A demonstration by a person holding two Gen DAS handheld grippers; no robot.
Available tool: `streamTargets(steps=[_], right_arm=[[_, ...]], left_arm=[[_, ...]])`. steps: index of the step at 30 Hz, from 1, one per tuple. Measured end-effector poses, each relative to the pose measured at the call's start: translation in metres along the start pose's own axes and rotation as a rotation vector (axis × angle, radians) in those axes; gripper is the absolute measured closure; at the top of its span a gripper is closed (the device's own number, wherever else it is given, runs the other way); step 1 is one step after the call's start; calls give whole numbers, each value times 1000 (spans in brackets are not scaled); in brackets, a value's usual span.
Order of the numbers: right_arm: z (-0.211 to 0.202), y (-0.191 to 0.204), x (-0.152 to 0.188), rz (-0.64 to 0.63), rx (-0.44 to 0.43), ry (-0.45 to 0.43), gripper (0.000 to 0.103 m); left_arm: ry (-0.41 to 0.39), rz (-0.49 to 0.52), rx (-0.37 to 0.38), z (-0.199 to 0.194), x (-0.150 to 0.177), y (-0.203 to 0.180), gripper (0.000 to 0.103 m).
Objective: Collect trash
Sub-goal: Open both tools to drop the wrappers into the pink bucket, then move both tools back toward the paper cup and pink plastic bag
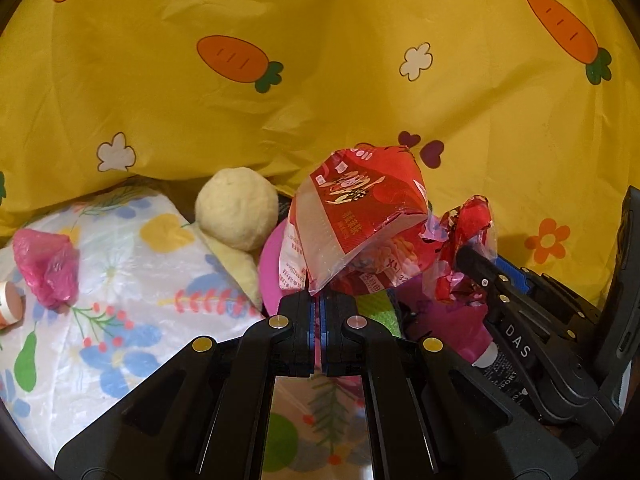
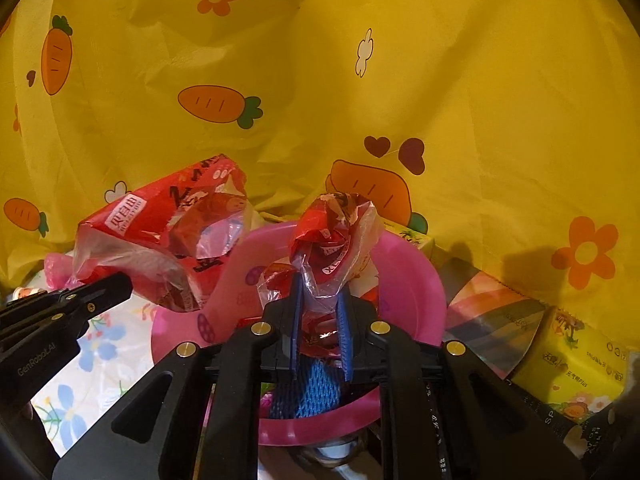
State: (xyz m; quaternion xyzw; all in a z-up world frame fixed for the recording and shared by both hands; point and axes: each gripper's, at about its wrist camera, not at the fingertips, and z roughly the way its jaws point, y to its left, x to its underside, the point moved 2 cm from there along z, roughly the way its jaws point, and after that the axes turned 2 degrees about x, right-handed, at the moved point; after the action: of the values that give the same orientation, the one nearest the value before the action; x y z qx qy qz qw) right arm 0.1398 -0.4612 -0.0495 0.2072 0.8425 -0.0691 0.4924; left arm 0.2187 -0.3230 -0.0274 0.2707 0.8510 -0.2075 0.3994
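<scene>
My left gripper (image 1: pixel 319 300) is shut on the bottom corner of a large red and clear plastic wrapper (image 1: pixel 360 208), which stands up over a pink basin (image 1: pixel 270 264). In the right wrist view that wrapper (image 2: pixel 168 232) hangs from the left gripper (image 2: pixel 120 284) above the basin's left rim. My right gripper (image 2: pixel 320 312) is shut on a smaller crumpled red and clear wrapper (image 2: pixel 336 232), held over the pink basin (image 2: pixel 412 280). Blue mesh (image 2: pixel 316 396) lies inside the basin. The left wrist view shows the right gripper (image 1: pixel 466 256) with its crumpled wrapper (image 1: pixel 468 232) at the right.
A yellow carrot-print cloth (image 1: pixel 320 80) hangs behind everything. A floral cloth (image 1: pixel 132 272) carries a cream plush ball (image 1: pixel 236 208), a crumpled pink bag (image 1: pixel 46 268) and a small jar (image 1: pixel 8 304). A yellow tissue pack (image 2: pixel 576 364) and a striped package (image 2: pixel 492 320) lie right of the basin.
</scene>
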Motion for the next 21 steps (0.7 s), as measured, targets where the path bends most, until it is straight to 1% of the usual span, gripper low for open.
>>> streamTargets(steps=[3,6,7,8,9,10,11,12,14,15,16,17,18,20,21], right_arm=[[7,-5,0,5,7,12,84],[13,-6,1,1,11,19,84],[15,-6,1,-2,11,23,84],[17,-6,1,-3,12,26,81],[18,-6,1,-2,13,27,80],[19,-7,1,0,12,28,76],[20,-8,1,0,14,28,72],[19,-7,2,0,15,28,70],[17,-8,1,6,16,24,61],[17,-9,1,10,16,21,59],[16,-10,1,16,19,18,55],[14,-11,0,22,23,12,51],[13,-13,0,28,23,7,50],[10,-14,-1,38,28,0,44],[8,-14,-1,40,26,-4,43]], left_arm=[[36,-11,14,16,-1,0,102],[64,6,25,27,4,0,101],[69,16,34,30,5,-1,99],[72,32,46,31,6,-2,97],[70,43,49,31,8,-3,93],[70,46,43,31,9,-3,90],[73,38,45,31,10,0,78],[72,22,56,29,10,3,61],[49,-11,55,23,11,12,38],[33,-20,48,19,11,15,34],[23,-29,44,15,12,19,32],[16,-40,40,11,12,23,26],[6,-53,31,8,12,27,19],[-22,-84,11,-1,13,35,13],[-34,-96,5,-6,14,39,11]])
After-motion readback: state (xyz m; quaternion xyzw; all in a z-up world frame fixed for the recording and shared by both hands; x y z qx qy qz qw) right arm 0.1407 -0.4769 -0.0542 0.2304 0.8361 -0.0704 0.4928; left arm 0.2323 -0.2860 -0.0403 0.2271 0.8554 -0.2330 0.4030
